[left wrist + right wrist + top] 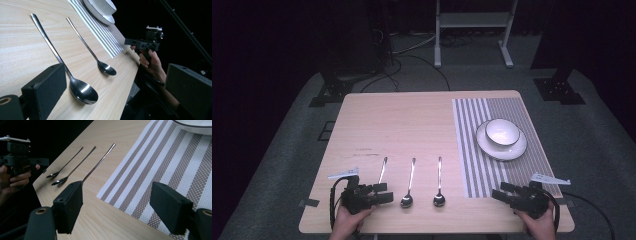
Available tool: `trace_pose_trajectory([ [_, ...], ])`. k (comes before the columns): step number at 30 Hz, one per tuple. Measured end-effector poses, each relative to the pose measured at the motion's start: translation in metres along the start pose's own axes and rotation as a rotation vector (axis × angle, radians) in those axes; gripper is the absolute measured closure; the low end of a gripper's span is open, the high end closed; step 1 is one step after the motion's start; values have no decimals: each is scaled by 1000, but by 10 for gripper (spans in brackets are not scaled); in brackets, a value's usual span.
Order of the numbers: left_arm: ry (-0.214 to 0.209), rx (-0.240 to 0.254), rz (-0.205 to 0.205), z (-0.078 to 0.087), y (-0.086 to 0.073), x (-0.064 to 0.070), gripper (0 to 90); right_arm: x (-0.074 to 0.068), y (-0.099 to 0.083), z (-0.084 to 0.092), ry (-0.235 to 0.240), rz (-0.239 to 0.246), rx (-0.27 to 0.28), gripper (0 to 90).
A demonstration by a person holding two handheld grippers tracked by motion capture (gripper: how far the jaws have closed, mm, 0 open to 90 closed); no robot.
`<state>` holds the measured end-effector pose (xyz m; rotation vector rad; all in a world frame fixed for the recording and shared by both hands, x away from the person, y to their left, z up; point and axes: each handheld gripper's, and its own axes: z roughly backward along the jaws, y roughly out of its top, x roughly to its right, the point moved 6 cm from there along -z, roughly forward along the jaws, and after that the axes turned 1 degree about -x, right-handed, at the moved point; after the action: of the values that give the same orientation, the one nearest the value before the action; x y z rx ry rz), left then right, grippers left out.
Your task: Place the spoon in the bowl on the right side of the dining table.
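Observation:
Three metal spoons lie side by side on the wooden table [402, 125], handles pointing away. The left spoon [383, 167] has its bowl end hidden under my left gripper [384, 193], which is open and holds nothing. Beside it lie the middle spoon [409, 185] [80, 87] and the right spoon [439, 182] [106, 68]. My right gripper [499, 191] [120, 207] rests open and empty over the near edge of the striped placemat [477, 165] [162, 170]. A white bowl [502, 131] sits on a white plate [507, 150] on that mat.
The table's front edge runs just under both hands. Beyond the table's far edge are a white metal stand [472, 30], black stand bases [329, 92] and cables on grey carpet. A small tape mark [308, 203] sits at the table's left front corner.

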<state>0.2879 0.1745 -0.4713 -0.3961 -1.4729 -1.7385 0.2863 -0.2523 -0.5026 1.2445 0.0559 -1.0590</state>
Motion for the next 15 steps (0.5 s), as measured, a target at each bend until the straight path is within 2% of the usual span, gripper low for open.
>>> trace_pose_trajectory([
  [6, -4, -1, 2, -1, 0, 0, 26, -2, 6, -5, 7, 4, -20, 253],
  [15, -15, -13, 1, -6, -2, 3, 26, -12, 17, -23, 31, 31, -49, 254],
])
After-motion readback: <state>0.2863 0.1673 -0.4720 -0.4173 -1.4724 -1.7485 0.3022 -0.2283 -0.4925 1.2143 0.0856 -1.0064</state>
